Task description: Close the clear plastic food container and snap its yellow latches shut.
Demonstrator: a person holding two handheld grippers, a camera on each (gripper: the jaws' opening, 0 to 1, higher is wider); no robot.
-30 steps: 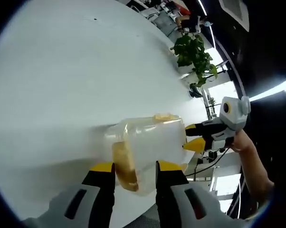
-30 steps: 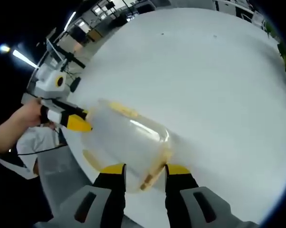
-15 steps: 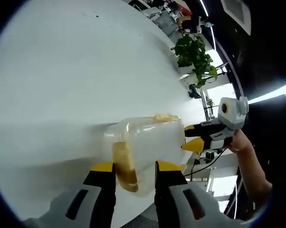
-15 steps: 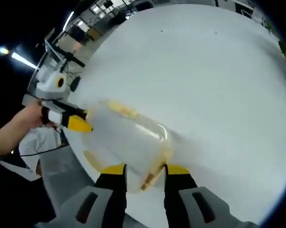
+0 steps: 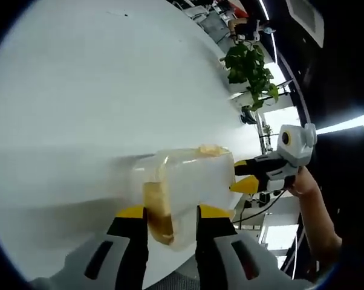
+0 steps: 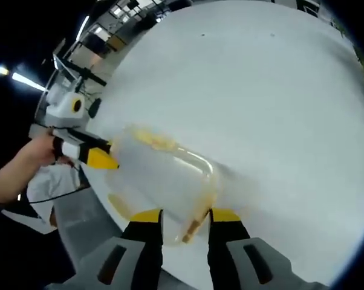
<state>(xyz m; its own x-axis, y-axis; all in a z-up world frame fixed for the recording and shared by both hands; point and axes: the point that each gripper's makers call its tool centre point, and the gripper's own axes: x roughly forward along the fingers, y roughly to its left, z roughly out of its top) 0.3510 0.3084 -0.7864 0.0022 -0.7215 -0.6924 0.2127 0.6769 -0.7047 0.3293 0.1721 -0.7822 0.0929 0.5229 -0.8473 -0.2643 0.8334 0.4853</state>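
White, bare desk [image 5: 79, 90] curves away to a dim room with ceiling strip lights; a potted plant [image 5: 250, 66] stands past its far edge. Close to the near edge sits the clear container [image 5: 185, 187] with its yellow latches [image 5: 158, 211]. The left gripper [image 5: 168, 212] clamps one end, the right gripper [image 6: 184, 216] the opposite end, each with narrow jaws on a latch.

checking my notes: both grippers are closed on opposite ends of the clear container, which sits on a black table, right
Not quite: the table is white, not black, as the left gripper view shows. The rest holds: the left gripper and the right gripper each clamp an end of the clear container.
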